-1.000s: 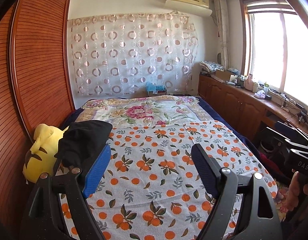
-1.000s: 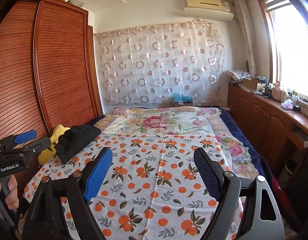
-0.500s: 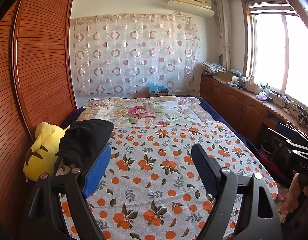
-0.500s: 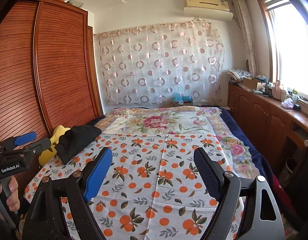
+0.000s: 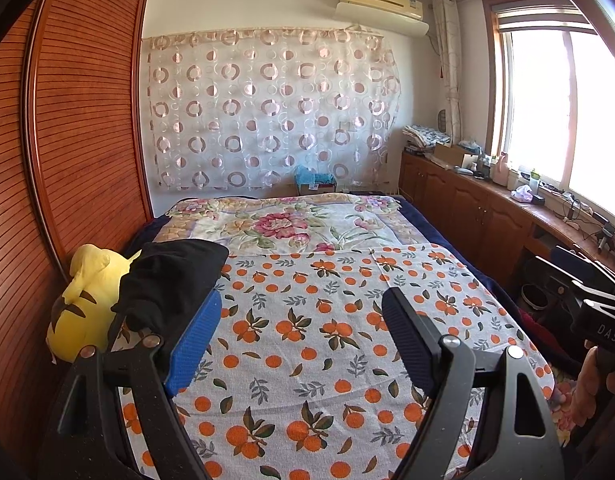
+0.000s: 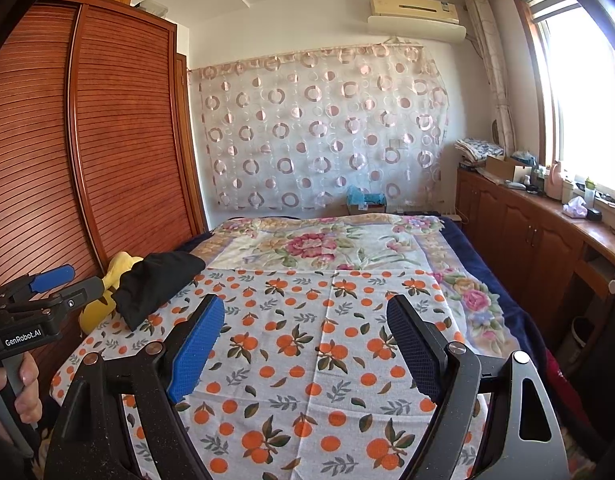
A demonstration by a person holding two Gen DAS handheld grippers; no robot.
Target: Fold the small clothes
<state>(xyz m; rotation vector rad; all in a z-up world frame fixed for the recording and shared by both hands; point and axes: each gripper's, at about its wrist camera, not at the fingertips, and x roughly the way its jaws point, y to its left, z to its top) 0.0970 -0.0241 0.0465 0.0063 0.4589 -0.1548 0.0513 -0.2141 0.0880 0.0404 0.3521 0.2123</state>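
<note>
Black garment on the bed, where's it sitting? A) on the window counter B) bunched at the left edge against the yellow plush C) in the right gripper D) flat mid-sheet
B: the black garment lies bunched on the yellow plush near the wardrobe; both grippers are open and empty.

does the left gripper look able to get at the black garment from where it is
Probably yes: the left gripper has its jaws open and empty, and the black garment lies uncovered just ahead, draped against the yellow plush toy.
</note>
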